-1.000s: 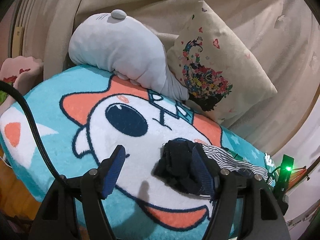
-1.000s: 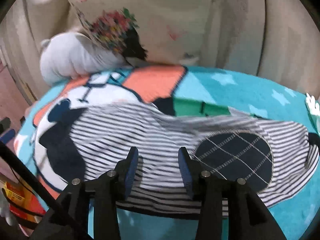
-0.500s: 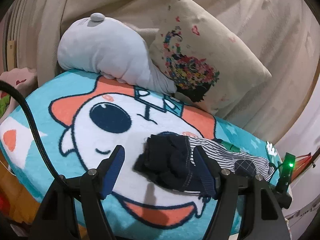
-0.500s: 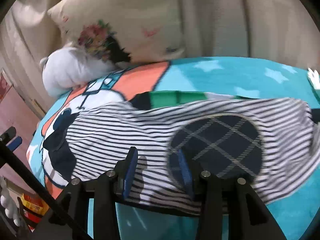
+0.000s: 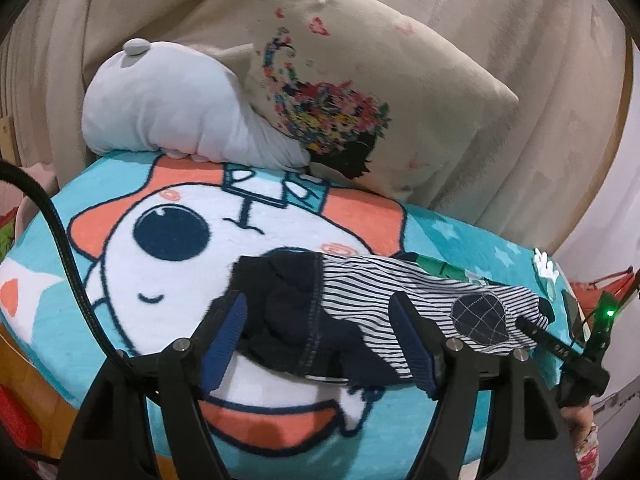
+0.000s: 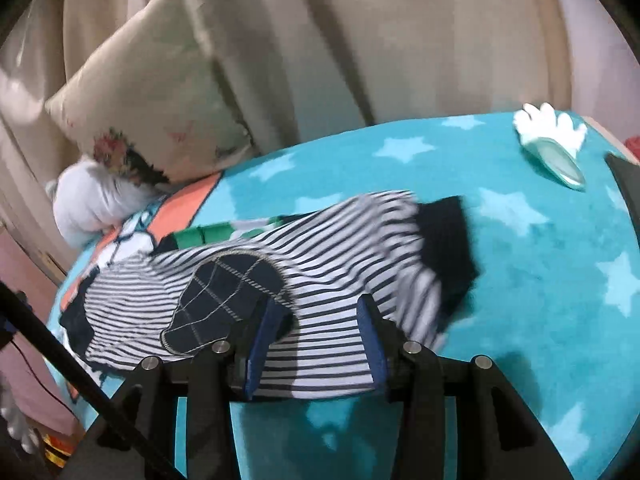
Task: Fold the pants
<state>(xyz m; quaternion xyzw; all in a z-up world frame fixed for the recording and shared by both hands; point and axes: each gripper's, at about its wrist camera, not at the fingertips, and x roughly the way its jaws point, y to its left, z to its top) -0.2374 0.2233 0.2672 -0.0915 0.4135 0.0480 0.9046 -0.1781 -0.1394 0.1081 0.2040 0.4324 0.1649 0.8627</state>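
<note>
I see the cartoon blanket [image 5: 168, 304] spread over the bed, teal with a big white face; curtain [image 5: 500, 40] behind, a floral cushion [image 5: 360, 92] and a grey plush [image 5: 168, 108] resting on its far edge. The striped pants [image 5: 384, 300] lie across the blanket, long axis running side to side between my two tools: dark waistband end [image 5: 288, 312] bunched toward my left, dark cuff [image 6: 448, 248] toward my right, a checked knee patch [image 6: 224, 304] roughly mid-leg. The garment looks doubled leg over leg, though I cannot confirm that from these views. Left gripper [image 5: 320, 340]: jaws wide apart, straddling the waistband bunch from the near side, holding nothing; whether the pads touch cloth I cannot tell. Right gripper [image 6: 316, 344]: jaws moderately open, the near striped hem lying between them just cuff-side of the patch, not clamped as far as I can see; this view is motion-blurred. Judgement: each tool sits nearest its own end, so the coming move turns on that lengthwise axis. Pinch both near-edge points, then carry one end along the axis onto the other. The left is better placed for the waistband; the right would need to shift further toward the cuff to take the very end. A small white-and-mint object [image 6: 552, 148] lies well apart at the blanket's far right.
</note>
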